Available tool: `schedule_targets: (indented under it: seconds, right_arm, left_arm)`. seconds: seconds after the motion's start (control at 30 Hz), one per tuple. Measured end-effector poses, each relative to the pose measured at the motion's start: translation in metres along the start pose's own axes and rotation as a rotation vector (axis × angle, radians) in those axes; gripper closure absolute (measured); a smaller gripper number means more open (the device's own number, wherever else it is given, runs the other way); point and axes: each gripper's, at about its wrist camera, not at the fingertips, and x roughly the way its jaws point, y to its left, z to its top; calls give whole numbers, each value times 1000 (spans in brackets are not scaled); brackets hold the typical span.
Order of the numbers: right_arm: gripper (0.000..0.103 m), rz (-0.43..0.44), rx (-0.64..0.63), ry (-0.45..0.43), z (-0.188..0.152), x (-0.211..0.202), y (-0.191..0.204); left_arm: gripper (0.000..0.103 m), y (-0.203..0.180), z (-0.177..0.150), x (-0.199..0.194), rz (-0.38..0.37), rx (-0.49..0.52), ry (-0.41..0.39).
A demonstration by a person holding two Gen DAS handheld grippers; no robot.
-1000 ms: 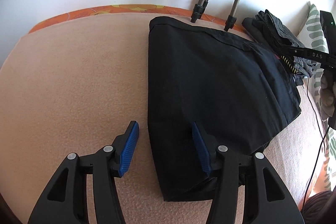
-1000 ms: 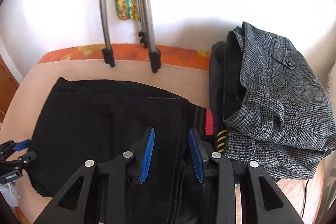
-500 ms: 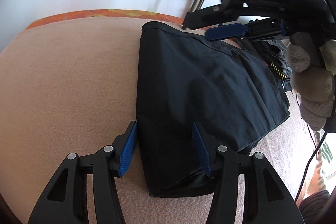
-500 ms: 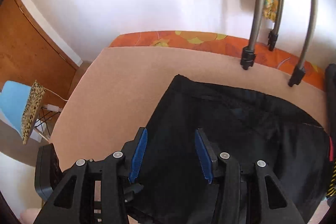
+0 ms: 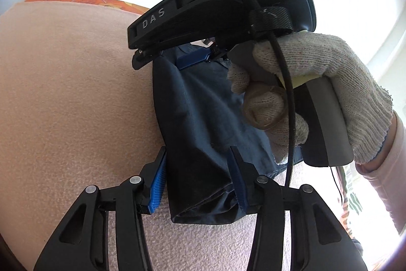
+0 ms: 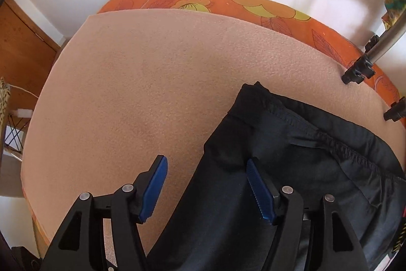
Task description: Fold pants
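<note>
Pants (image 5: 203,133) lying folded mid-frame on pink blanket (image 5: 71,93). Left gripper (image 5: 198,184) straddling near corner, fingers wide; right gripper (image 6: 206,188) also wide over far edge. Both should be pinching all layers evenly before lifting.

**Left tool straddles folded pants**

The left tool (image 5: 198,182), jaws apart, brackets the near corner of the dark pants (image 5: 203,118) at lower centre. The right tool (image 5: 192,57), held by a gloved hand (image 5: 317,93), occupies the upper right.

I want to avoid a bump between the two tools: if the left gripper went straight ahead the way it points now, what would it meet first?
The dark pants already lie between the left gripper's open jaws; beyond them comes the right gripper at the far edge. How much gap remains is unclear.
</note>
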Motion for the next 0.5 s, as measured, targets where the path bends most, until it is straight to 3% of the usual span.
schedule_targets:
  seconds: [0.13, 0.3, 0.37, 0.4, 0.43, 0.47, 0.5]
  right_arm:
    - [38, -110, -106, 41, 0, 5, 18]
    - [67, -131, -97, 57, 2, 1, 12]
    - [68, -116, -87, 59, 1, -2, 5]
    - [69, -109, -76, 59, 0, -5, 2]
    - [68, -104, -68, 58, -1, -7, 1]
    - [67, -102, -67, 56, -2, -10, 0]
    - [60, -97, -66, 60, -2, -10, 1]
  left_arm:
    - [60, -2, -1, -3, -6, -3, -9]
    - [60, -7, -1, 2, 39, -5, 8]
    - [60, -7, -2, 9, 34, -22, 20]
    - [65, -8, -2, 10, 38, -18, 16]
    - [76, -10, 2, 13, 45, -10, 4]
    - [78, -11, 3, 10, 38, -5, -13]
    - [82, -13, 3, 8, 24, -1, -27]
